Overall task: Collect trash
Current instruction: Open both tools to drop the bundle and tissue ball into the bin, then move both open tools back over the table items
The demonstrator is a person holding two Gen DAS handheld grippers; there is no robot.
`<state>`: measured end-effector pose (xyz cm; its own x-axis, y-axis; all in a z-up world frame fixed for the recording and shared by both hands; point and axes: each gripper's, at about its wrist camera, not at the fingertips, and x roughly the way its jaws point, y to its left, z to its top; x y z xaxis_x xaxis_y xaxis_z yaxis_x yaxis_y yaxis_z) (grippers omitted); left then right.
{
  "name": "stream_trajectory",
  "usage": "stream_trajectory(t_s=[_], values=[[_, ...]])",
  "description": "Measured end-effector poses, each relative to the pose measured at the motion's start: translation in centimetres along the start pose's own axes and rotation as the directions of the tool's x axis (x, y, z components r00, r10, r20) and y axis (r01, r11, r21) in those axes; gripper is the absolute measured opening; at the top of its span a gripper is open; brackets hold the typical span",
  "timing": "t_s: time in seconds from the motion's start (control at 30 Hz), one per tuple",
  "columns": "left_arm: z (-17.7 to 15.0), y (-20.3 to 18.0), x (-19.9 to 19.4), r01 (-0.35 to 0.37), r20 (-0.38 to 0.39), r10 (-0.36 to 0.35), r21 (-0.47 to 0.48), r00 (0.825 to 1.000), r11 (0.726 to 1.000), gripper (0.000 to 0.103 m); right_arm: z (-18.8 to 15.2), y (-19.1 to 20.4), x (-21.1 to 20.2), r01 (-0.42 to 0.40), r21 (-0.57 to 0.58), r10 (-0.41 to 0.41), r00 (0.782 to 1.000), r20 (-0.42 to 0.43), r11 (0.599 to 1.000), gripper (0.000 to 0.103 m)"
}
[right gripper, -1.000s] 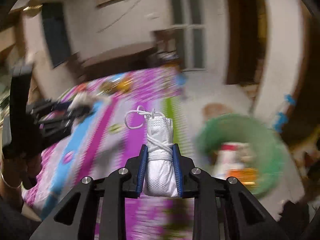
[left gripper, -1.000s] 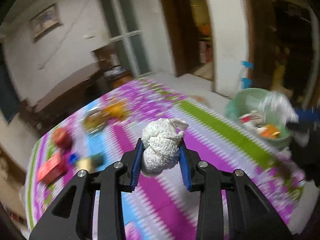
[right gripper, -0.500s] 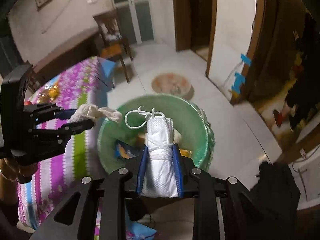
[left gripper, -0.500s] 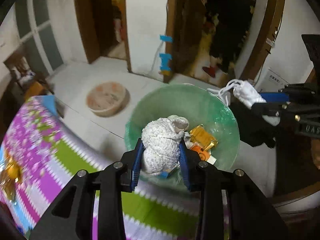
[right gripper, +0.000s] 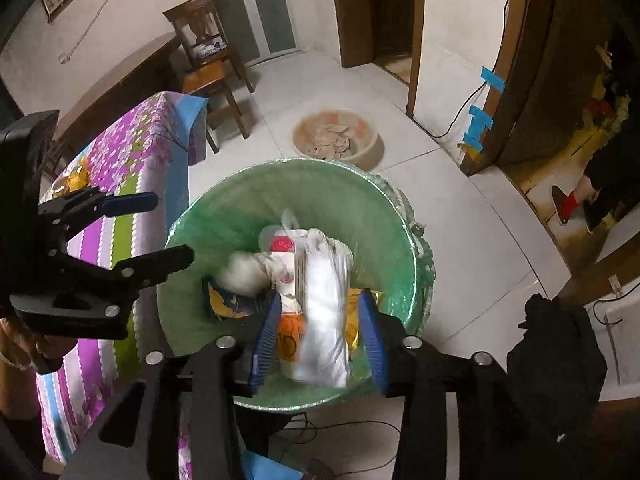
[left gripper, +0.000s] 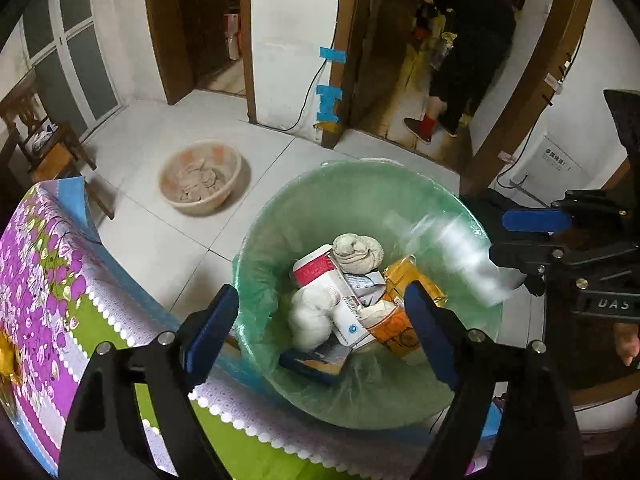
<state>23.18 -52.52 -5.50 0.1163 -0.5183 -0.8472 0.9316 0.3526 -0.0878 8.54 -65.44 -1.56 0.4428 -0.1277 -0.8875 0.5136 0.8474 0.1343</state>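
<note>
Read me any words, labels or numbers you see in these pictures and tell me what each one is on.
"UAS": white letters on the right tongs' black body, cut off at the frame edge.
Wall notice: dark print, too small to read.
Red-and-white carton in the bin: print too blurred to read.

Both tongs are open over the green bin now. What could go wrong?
The white bag is blurred between the open right tongs, probably mid-drop. It hangs near the rim of the bin, so it might tip onto the floor. The two tongs are close together over the bin, so they might bump. The left tongs hang low over the tablecloth and might snag it.
</note>
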Motion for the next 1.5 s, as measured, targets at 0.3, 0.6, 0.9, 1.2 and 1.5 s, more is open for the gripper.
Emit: stream_trajectory(t_s=[0.3, 0.6, 0.9, 1.2, 1.5], values=[[-1.3, 0.0, -1.7, -0.033, 0.038, 0.033, -0.003, 0.999, 0.999, 0.081, -0.9, 1.5, 0.1, -0.001, -0.03, 0.001, 1.0, 0.004, 1.0, 0.042], [-5.2, 1.5, -3.9, -0.147, 0.092, 0.15, -0.042, 0.984, 0.988, 0.081, -2.4, 4.1, -0.9, -0.052, -0.062, 0.058, 0.994, 0.095, 0.997, 0.042], [-12.0, 5.1, -10.2, -0.423, 0.176, 0.467, -0.237, 0.867, 0.875, 0.081, -5.0, 9.7, -3.0, -0.08, -0.104, 0.11, 0.938, 0.33, 0.991, 0.042], [-23.0, 12.0, -20.2, -0.566, 0.097, 0.707, -0.529, 0.7, 0.633, 0.081, -4.4, 20.9, -1.1, -0.227, -0.353, 0.342, 0.888, 0.309, 0.908, 0.042], [-28.0, 18.4, -22.0, -0.574, -0.006, 0.757, -0.657, 0.653, 0.489, 0.081, 0.1, 36.3, 5.4, -0.406, -0.626, 0.519, 0.855, -0.003, 0.666, 0.062]])
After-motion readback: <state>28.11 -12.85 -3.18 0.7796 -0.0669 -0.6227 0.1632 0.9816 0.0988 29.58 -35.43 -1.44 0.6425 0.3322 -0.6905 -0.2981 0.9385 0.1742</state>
